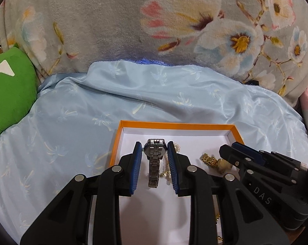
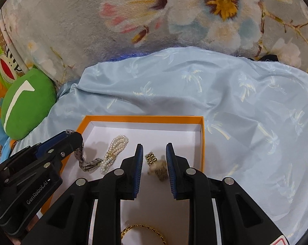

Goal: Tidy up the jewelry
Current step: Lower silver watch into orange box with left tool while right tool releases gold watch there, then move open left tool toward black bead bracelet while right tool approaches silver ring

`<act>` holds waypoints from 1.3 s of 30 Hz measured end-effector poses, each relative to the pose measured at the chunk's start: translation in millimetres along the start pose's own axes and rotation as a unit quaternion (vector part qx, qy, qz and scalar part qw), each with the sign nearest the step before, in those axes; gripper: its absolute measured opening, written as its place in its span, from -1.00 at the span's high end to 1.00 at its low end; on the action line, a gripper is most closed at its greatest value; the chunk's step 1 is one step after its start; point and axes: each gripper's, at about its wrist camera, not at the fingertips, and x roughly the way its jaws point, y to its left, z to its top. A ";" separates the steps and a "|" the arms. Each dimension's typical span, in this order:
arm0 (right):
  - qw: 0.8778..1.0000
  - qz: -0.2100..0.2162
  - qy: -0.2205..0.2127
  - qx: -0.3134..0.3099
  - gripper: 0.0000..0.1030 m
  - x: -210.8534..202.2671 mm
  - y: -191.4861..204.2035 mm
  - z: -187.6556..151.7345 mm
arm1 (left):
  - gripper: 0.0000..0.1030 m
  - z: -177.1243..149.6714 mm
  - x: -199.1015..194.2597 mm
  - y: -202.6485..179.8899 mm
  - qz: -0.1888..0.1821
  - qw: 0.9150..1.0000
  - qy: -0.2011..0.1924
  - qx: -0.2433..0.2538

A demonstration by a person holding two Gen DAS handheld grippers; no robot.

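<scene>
An orange box with a white floor lies on the blue sheet. My left gripper is over it, jaws on either side of the silver watch, whose band hangs down to the box floor. A pearl bracelet lies next to it. My right gripper is open around a gold watch in the box. A gold chain lies nearer me.
A light blue satin sheet covers the bed. A grey floral blanket rises behind. A green plush cushion sits at the left.
</scene>
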 end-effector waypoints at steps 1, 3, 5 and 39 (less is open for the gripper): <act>1.000 0.000 -0.001 0.000 0.57 -0.2 -0.2 0.1 | 0.52 -0.3 0.0 -0.2 0.002 1.000 -0.001 0.001; 1.000 0.002 -0.005 0.004 0.57 -1.7 -1.4 0.7 | 0.49 0.2 -1.3 0.0 0.005 1.000 -0.005 0.000; 1.000 0.003 -0.009 0.006 0.57 -5.1 -2.8 2.3 | 0.35 0.7 -3.8 1.4 0.005 1.000 -0.009 -0.004; 1.000 -0.015 0.008 -0.004 0.35 -187.7 17.7 -224.9 | 0.27 -186.9 -189.1 42.9 -0.002 0.998 0.009 -0.055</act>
